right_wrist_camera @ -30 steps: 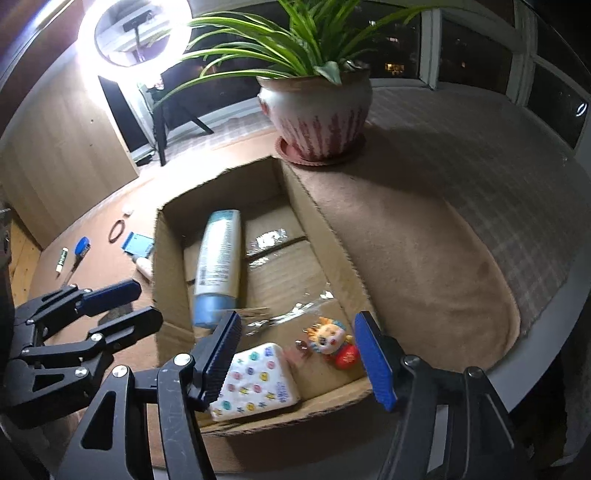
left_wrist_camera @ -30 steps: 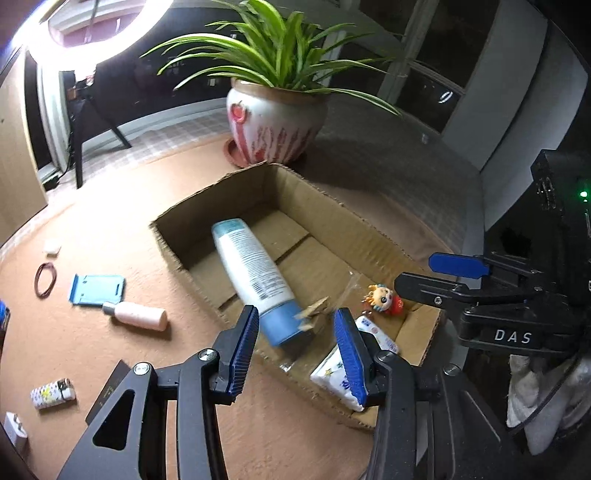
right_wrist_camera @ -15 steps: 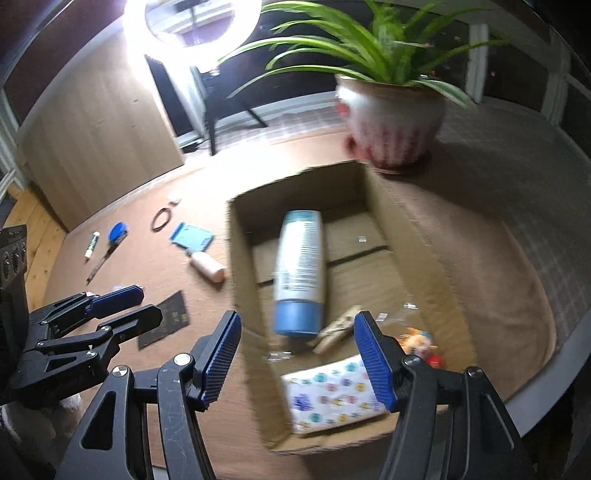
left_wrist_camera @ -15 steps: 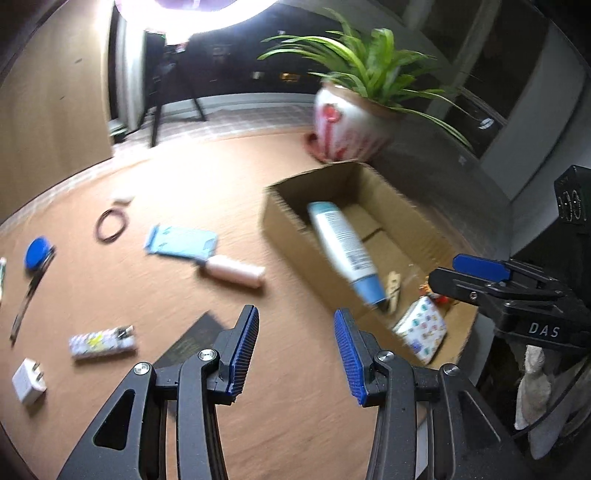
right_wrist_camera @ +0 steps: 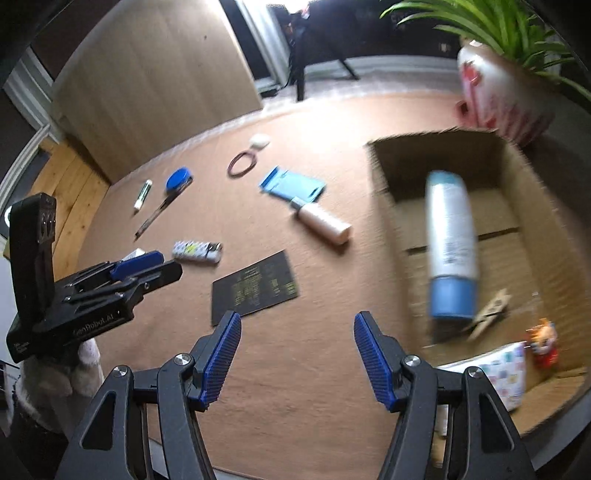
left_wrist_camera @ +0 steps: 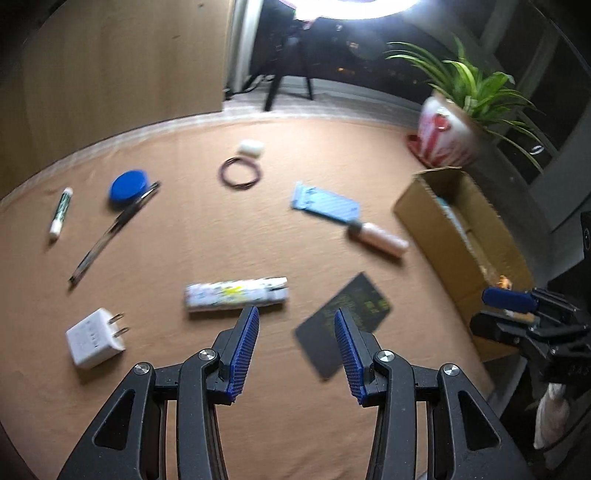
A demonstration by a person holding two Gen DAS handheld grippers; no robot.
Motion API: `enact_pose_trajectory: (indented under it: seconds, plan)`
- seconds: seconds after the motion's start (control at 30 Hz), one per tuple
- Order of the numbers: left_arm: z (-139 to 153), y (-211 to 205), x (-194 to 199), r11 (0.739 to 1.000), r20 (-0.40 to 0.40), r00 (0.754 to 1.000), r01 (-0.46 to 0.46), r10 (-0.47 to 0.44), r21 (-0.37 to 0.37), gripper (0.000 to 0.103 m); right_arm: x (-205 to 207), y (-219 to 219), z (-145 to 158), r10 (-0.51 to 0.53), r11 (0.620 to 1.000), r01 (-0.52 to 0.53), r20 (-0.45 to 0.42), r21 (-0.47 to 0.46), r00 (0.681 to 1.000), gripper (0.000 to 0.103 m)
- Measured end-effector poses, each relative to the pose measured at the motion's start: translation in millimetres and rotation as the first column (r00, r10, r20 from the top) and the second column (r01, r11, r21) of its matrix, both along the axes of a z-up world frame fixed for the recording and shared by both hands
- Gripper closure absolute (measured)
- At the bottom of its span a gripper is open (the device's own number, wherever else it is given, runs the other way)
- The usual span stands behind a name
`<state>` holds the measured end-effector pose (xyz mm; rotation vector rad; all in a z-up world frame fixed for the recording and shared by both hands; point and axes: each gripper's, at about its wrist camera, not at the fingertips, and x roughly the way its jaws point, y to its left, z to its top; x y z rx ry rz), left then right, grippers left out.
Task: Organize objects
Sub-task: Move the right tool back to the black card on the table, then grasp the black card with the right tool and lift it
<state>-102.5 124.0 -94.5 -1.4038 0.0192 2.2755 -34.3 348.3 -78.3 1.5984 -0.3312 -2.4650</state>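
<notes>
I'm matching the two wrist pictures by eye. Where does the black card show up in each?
Left wrist: black card low, right of centre, just beyond the gripper's fingertips.
Right wrist: black card left of centre, beyond the left fingertip.
Shared landmark: the patterned lighter, lying left of the card in both.

A bright ring light (left_wrist_camera: 354, 5) glares at the top of the left wrist view, above the dark legs of a tripod (left_wrist_camera: 288, 88) that stand on a pale floor strip. A tall wooden panel (left_wrist_camera: 122, 70) fills the wall to the left. The counter (left_wrist_camera: 207, 229) is covered in tan cloth. At its far right corner sits a potted plant (left_wrist_camera: 448, 136) in a white and red pot, with dark windows (left_wrist_camera: 524, 33) behind it. Wooden floorboards (right_wrist_camera: 70, 184) show at the left of the right wrist view.
</notes>
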Motion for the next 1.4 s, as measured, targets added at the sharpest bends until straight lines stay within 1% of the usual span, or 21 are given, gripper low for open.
enact_pose_trajectory:
  seconds: [0.1, 0.2, 0.33, 0.47, 0.6, 0.7, 0.8, 0.97, 1.03, 1.13, 1.23, 1.27, 1.4]
  plan:
    - [-6, -9, -3, 1.0, 0.016, 1.0, -0.003, 0.003, 0.001, 0.057, -8, -10, -16, 0.004, 0.999, -0.002, 0.058, -0.034, 0.998, 0.043]
    - [-11, -9, -3, 1.0, 0.025, 0.999, 0.025, -0.025, 0.001, 0.057, -13, -15, -30, -0.006, 0.997, 0.013, 0.101, -0.072, 0.995, 0.043]
    - [-22, 3, -1, 0.995, 0.045, 0.994, 0.096, -0.096, 0.008, 0.057, -18, -15, -46, -0.04, 0.99, 0.061, 0.154, -0.129, 0.987, 0.043]
    - [-33, 21, 2, 0.983, 0.054, 0.982, 0.184, -0.183, -0.012, 0.057, -25, -7, -57, -0.092, 0.976, 0.13, 0.206, -0.176, 0.974, 0.043]
    - [-42, 30, -1, 0.977, 0.07, 0.974, 0.215, -0.215, -0.002, 0.057, -33, -2, -63, -0.109, 0.963, 0.163, 0.241, -0.216, 0.964, 0.044]
    - [-49, 31, -8, 0.977, 0.086, 0.973, 0.214, -0.215, 0.019, 0.057, -39, -3, -65, -0.118, 0.962, 0.175, 0.259, -0.207, 0.958, 0.047]
    - [-50, 34, -9, 0.971, 0.08, 0.968, 0.237, -0.239, 0.04, 0.058, -45, -4, -66, -0.116, 0.959, 0.18, 0.274, -0.221, 0.955, 0.048]
    - [-49, 45, 4, 0.947, 0.092, 0.943, 0.317, -0.321, 0.055, 0.058, -56, -7, -67, -0.103, 0.962, 0.169, 0.285, -0.216, 0.953, 0.048]
    - [-49, 49, 13, 0.939, 0.105, 0.934, 0.333, -0.34, 0.079, 0.058, -60, -10, -67, -0.098, 0.965, 0.161, 0.282, -0.209, 0.954, 0.048]
    - [-50, 54, 26, 0.932, 0.12, 0.927, 0.342, -0.355, 0.116, 0.058, -64, -13, -66, -0.087, 0.969, 0.145, 0.276, -0.198, 0.957, 0.048]
    - [-52, 60, 39, 0.923, 0.15, 0.919, 0.335, -0.364, 0.187, 0.058, -65, -16, -66, -0.078, 0.975, 0.129, 0.268, -0.181, 0.96, 0.048]
    - [-52, 61, 43, 0.922, 0.157, 0.918, 0.332, -0.365, 0.199, 0.058, -66, -18, -66, -0.073, 0.978, 0.121, 0.263, -0.172, 0.962, 0.048]
    - [-45, 57, 56, 0.927, 0.149, 0.925, 0.317, -0.349, 0.201, 0.058, -62, -26, -63, -0.053, 0.991, 0.081, 0.238, -0.11, 0.97, 0.049]
